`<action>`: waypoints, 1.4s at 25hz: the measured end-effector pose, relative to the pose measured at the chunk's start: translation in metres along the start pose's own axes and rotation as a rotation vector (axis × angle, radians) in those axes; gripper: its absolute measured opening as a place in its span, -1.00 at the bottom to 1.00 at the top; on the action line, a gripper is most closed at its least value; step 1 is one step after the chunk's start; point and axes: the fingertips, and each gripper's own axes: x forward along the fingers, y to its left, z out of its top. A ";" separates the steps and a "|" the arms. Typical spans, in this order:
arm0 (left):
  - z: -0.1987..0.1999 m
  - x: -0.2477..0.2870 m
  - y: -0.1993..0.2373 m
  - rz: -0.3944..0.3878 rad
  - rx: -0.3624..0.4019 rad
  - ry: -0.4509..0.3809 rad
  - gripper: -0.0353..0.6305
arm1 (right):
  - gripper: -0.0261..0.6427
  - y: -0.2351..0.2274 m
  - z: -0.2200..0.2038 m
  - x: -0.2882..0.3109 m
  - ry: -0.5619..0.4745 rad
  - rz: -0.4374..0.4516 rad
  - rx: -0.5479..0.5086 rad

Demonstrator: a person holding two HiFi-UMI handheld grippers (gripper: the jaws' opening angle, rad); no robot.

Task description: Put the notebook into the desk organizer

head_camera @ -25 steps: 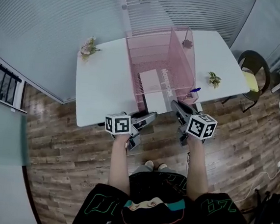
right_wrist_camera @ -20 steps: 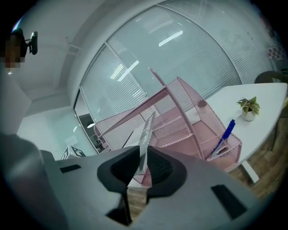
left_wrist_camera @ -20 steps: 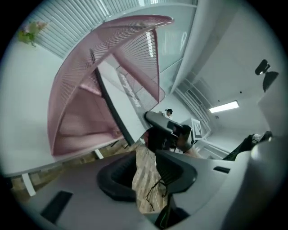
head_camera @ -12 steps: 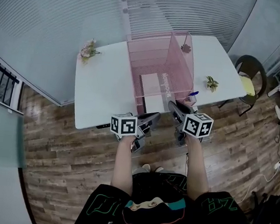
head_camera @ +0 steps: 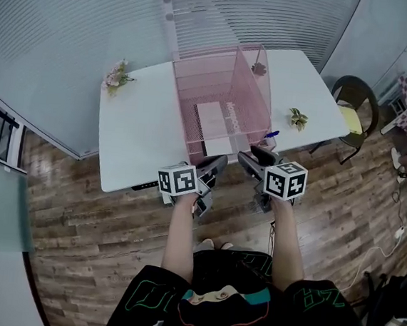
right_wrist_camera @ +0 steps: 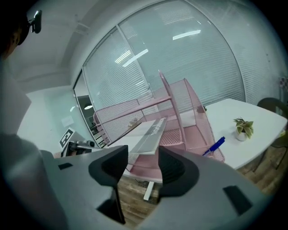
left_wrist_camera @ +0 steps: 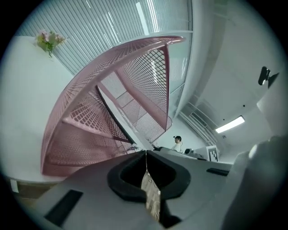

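Note:
A pink mesh desk organizer [head_camera: 253,92] stands in the middle of the white table [head_camera: 135,130]. The white and grey notebook [head_camera: 211,116] lies inside it, leaning against a divider. My left gripper [head_camera: 218,164] hovers at the table's near edge, in front of the organizer [left_wrist_camera: 90,130], and its jaws [left_wrist_camera: 146,155] are shut with nothing in them. Beside it on the right, my right gripper [head_camera: 246,155] has its jaws opening. In the right gripper view the notebook [right_wrist_camera: 150,132] rests in the organizer [right_wrist_camera: 193,112] ahead of my right gripper [right_wrist_camera: 143,164]. The pads do not touch it.
A blue pen [head_camera: 271,134] lies on the table by the organizer's right front corner. A small potted plant [head_camera: 296,118] stands right of it, and flowers [head_camera: 115,76] at the far left. A chair [head_camera: 351,101] stands off the table's right end. The floor below is wood.
The left gripper's jaws have gone from wide apart to shut. The right gripper's jaws have spread off the notebook. Both grippers have drawn back slightly from the organizer's front.

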 end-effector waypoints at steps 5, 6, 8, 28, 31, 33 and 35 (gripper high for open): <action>0.007 0.004 0.003 0.011 -0.041 -0.066 -0.91 | -0.86 0.002 -0.007 -0.004 0.046 0.017 -0.029; 0.007 0.004 0.002 0.010 -0.047 -0.070 -0.91 | -0.86 0.005 -0.007 -0.003 0.048 0.030 -0.036; 0.008 0.003 0.002 0.014 -0.051 -0.077 -0.91 | -0.86 0.012 -0.007 0.002 0.054 0.045 -0.051; 0.051 -0.016 -0.075 -0.041 0.386 -0.156 -0.91 | -0.91 0.022 0.032 -0.009 -0.147 -0.037 -0.144; 0.063 -0.014 -0.084 0.081 0.528 -0.203 -0.91 | -0.91 0.025 0.052 -0.035 -0.238 -0.088 -0.216; 0.072 -0.017 -0.091 0.153 0.589 -0.256 -0.91 | -0.91 0.025 0.066 -0.052 -0.285 -0.143 -0.263; 0.073 -0.022 -0.093 0.223 0.628 -0.300 -0.91 | -0.91 0.023 0.073 -0.069 -0.322 -0.209 -0.289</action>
